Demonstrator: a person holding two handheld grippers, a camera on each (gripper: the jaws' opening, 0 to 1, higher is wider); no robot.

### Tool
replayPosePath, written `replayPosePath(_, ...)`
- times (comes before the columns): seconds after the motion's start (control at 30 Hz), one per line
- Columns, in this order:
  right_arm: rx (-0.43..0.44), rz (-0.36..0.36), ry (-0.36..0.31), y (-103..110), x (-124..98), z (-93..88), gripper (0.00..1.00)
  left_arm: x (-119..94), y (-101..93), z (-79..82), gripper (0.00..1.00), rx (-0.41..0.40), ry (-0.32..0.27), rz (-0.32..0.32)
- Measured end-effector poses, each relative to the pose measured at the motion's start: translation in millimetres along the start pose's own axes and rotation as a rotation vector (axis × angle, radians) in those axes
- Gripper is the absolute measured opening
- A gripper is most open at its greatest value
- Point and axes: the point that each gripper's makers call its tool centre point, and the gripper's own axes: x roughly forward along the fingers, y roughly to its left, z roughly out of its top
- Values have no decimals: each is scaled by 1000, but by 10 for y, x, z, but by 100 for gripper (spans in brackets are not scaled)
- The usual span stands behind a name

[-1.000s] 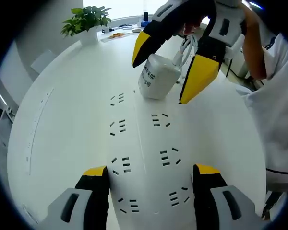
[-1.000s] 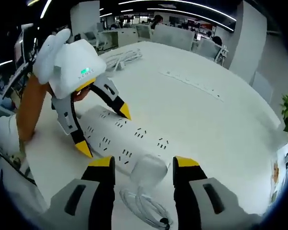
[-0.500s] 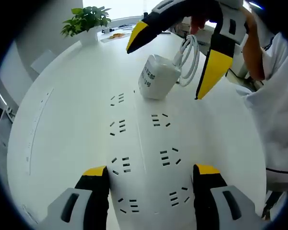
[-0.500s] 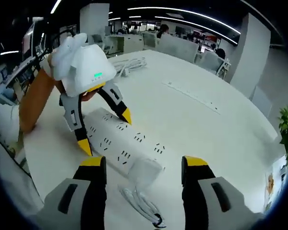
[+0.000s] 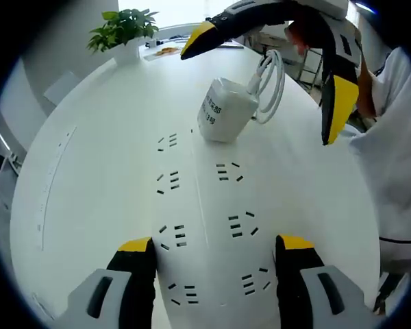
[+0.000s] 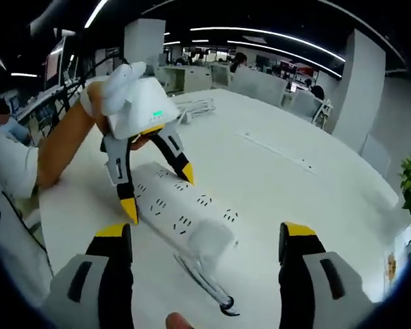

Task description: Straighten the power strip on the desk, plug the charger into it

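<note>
Long white plastic power strip (image 5: 202,226) lies flat on the white round counter (image 5: 89,151), running forward between the left gripper (image 5: 216,264) fingers, which are spread to either side of its near end; contact with its edges can't be confirmed. Strip looks rigid, light and smooth, so probably slides easily; best held by the long side edges near one end.

White boxy charger (image 5: 222,110) sits on the far end of the strip, well ahead of the left fingers, apparently seated in a socket. Its looped white cable (image 5: 270,86) trails off behind. Charger body looks hard and slick; grip the flat sides, not the soft cable.

Right gripper (image 6: 204,236) is spread wide, empty, raised above the charger (image 6: 211,240), pointing down at it. In the right gripper view the left gripper (image 6: 157,192) angles steeply down onto the strip (image 6: 171,205), held in a hand (image 6: 109,96).
</note>
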Motion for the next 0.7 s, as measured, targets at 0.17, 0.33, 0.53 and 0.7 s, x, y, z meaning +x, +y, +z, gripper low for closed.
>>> replayPosePath(0.17,1,-12,0,-36,-32,-107,91,-2,2,-3,72,0,-2,-1)
replayPosePath(0.33,37,-45,-9,-125,-120,-216,96,2,-10,-8,72,0,-4,0)
replayPosePath(0.53,61,-60,-60,-122,-229,-260,97,-1,-12,-23,72,-2,3,1)
replayPosePath(0.7,116,-58,-83,-84,-262,-382,97,-5,-6,-40,72,-1,-1,1)
